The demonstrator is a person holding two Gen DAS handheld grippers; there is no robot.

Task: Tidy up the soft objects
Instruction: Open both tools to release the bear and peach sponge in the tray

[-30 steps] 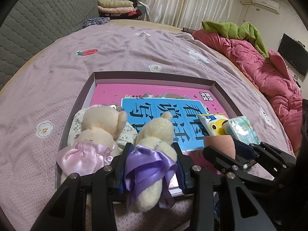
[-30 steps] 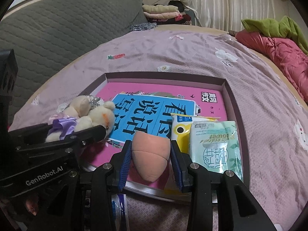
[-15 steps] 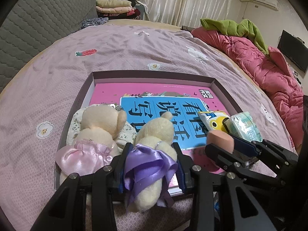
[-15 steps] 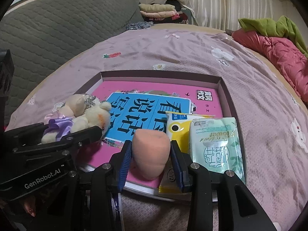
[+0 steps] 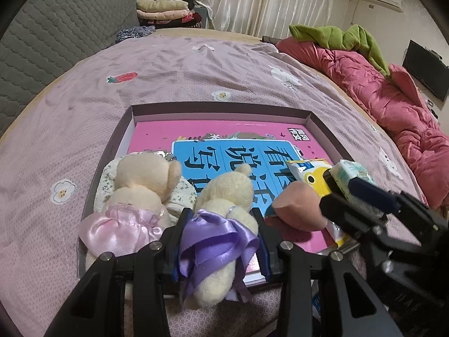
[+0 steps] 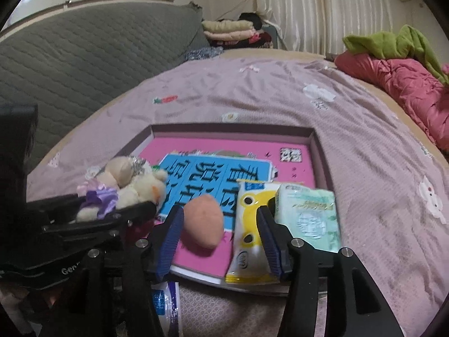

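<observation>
A shallow cardboard tray (image 5: 219, 108) lies on the pink bedsheet with a pink and blue book (image 5: 224, 154) inside. My left gripper (image 5: 220, 216) is shut on a cream plush bear in a purple dress (image 5: 224, 191), just over the tray's near edge. Beside it a bear in a pink dress (image 5: 140, 185) lies in the tray's near left corner. My right gripper (image 6: 220, 216) has its jaws opening. A peach sponge (image 6: 203, 224) rests on the book between them, with the right pad well clear of it. A yellow tissue pack (image 6: 249, 219) and a green one (image 6: 308, 213) lie at the tray's right.
A red quilt (image 5: 393, 106) with a green blanket (image 5: 336, 36) lies along the bed's right side. A grey quilted headboard (image 6: 84, 64) stands at the left, with folded clothes (image 5: 162, 11) beyond. A white and blue tube (image 6: 165, 303) lies under my right gripper.
My right gripper's jaws have spread off the peach sponge, which now lies on the book. The left gripper and its purple-dressed bear have not moved.
</observation>
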